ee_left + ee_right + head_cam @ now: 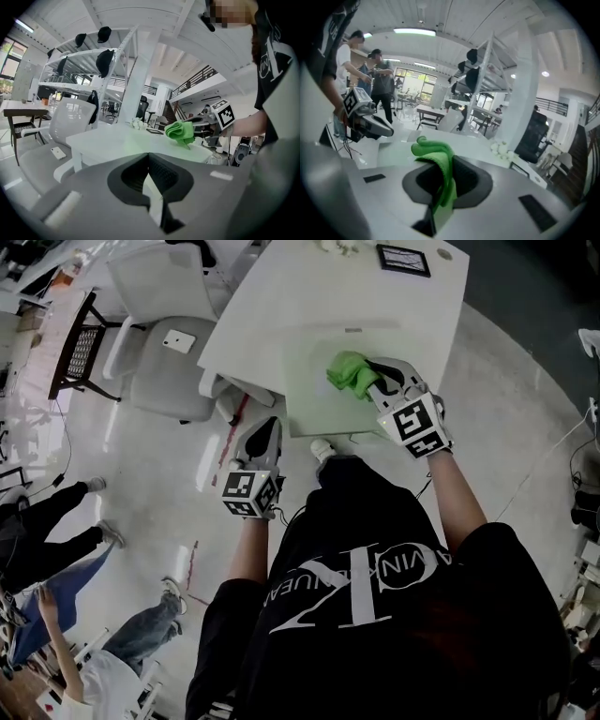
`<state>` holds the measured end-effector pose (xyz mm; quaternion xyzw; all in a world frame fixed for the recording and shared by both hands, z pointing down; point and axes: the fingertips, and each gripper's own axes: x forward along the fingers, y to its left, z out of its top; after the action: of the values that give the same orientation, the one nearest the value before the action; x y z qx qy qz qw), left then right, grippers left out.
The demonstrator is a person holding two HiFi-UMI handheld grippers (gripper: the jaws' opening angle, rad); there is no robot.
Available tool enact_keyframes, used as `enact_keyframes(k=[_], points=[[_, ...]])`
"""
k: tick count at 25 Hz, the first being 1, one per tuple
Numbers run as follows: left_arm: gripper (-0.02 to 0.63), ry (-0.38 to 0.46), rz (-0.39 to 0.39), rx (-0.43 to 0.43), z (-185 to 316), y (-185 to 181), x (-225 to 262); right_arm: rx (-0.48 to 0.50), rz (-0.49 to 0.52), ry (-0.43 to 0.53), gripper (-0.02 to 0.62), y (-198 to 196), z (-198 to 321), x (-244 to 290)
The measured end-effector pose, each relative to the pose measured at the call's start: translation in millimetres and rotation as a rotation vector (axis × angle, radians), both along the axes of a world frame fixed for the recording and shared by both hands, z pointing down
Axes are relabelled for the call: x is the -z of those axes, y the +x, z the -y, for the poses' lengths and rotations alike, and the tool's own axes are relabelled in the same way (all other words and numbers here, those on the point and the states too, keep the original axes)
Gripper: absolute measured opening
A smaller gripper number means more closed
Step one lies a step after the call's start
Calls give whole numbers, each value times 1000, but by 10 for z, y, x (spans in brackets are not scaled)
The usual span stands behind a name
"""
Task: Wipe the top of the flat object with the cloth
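Pinching the green cloth [349,372] tight between the jaws of my right gripper [373,381], I'm holding it bunched over the pale green flat board [314,407] at the near edge of the white counter [281,306]. My left gripper [266,430] hangs beside that edge, jaws together, empty.

**Cloth clamped, over flat object**

Cloth [349,373]: bright green, bunched and folded, pinched between the right gripper [368,381] jaws, with a wad sticking out past the tips. It sits above the far right part of the flat object [314,404]; contact unclear. Flat object: thin pale-green rectangular panel, lying flat at the white bench [281,306] near edge.
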<state>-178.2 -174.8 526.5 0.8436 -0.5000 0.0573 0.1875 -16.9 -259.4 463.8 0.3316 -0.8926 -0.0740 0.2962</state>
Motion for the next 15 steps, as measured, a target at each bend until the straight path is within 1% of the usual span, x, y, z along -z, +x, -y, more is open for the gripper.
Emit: enact_keyframes(k=[4, 8, 11, 15], points=[[11, 2, -2, 43, -81, -140, 1, 175, -44, 4, 31, -503, -144, -59], [11, 1, -1, 83, -169, -266, 30, 331, -110, 9, 31, -885, -363, -143], [11, 0, -2, 118, -257, -351, 39, 421, -156, 17, 31, -1057, -538, -232], [11, -1, 2, 139, -359, -407, 12, 500, -222, 4, 31, -1120, -688, -407]])
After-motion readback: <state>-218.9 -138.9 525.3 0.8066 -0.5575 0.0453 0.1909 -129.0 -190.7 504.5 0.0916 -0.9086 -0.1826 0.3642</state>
